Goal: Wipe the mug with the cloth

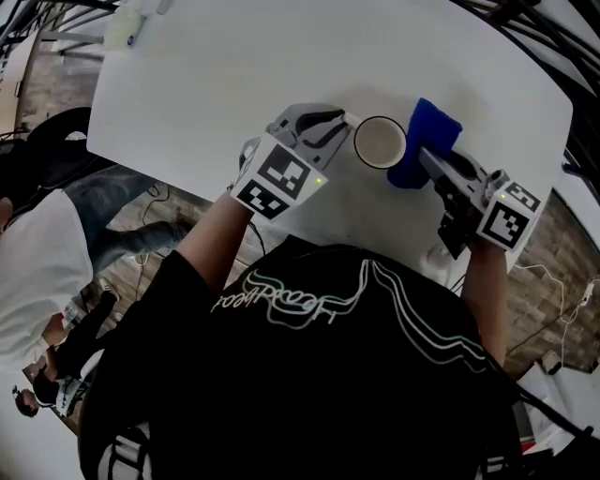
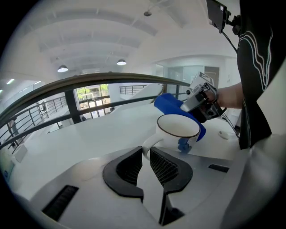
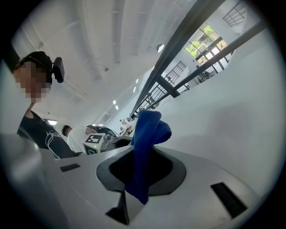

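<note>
A white mug (image 1: 380,142) with a dark rim is over the white table (image 1: 234,75). My left gripper (image 1: 349,120) is shut on its handle; in the left gripper view the handle (image 2: 147,150) sits pinched between the black jaws of that gripper (image 2: 146,156). A blue cloth (image 1: 427,139) presses against the mug's right side, clamped in my right gripper (image 1: 424,156). The left gripper view shows the cloth (image 2: 172,103) wrapping the far side of the mug (image 2: 177,132). In the right gripper view the cloth (image 3: 145,143) stands up between the jaws of the right gripper (image 3: 142,154) and hides the mug.
The table's near edge runs just under both grippers. A pale object (image 1: 129,26) lies at the far left corner, and a small white item (image 2: 222,133) sits on the table by my body. A person in a white shirt (image 1: 37,253) stands on the left.
</note>
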The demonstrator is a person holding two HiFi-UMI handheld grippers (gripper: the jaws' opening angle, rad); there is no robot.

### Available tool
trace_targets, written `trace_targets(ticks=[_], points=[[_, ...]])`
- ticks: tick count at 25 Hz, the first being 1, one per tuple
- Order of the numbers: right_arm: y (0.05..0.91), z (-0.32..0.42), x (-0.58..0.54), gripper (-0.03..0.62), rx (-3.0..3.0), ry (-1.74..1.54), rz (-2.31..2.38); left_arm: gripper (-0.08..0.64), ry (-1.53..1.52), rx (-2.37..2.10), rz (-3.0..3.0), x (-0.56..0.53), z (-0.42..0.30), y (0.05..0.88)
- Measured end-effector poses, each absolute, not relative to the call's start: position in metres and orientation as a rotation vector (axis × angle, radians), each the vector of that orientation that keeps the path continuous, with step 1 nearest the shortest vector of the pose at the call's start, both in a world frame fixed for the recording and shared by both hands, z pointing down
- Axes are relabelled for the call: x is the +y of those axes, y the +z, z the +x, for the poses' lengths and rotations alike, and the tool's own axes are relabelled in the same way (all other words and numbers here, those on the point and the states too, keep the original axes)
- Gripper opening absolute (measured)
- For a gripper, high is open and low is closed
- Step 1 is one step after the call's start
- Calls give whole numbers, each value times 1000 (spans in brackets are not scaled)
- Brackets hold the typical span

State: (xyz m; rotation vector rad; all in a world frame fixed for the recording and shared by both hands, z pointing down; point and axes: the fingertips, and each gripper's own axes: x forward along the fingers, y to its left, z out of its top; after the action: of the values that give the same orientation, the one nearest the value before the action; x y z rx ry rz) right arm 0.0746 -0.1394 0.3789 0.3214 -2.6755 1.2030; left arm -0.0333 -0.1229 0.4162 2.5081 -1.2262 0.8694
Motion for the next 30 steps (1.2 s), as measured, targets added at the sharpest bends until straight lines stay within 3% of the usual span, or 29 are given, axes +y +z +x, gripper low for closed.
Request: trace_targets(ticks=[11,30], points=[[431,65,-202,57,-2452,1124,317,61,804,-1195,2457,-179,-30,423],[406,64,-219,57,-2519,1095,175,61,725,-1036,2551,-189,-39,425]])
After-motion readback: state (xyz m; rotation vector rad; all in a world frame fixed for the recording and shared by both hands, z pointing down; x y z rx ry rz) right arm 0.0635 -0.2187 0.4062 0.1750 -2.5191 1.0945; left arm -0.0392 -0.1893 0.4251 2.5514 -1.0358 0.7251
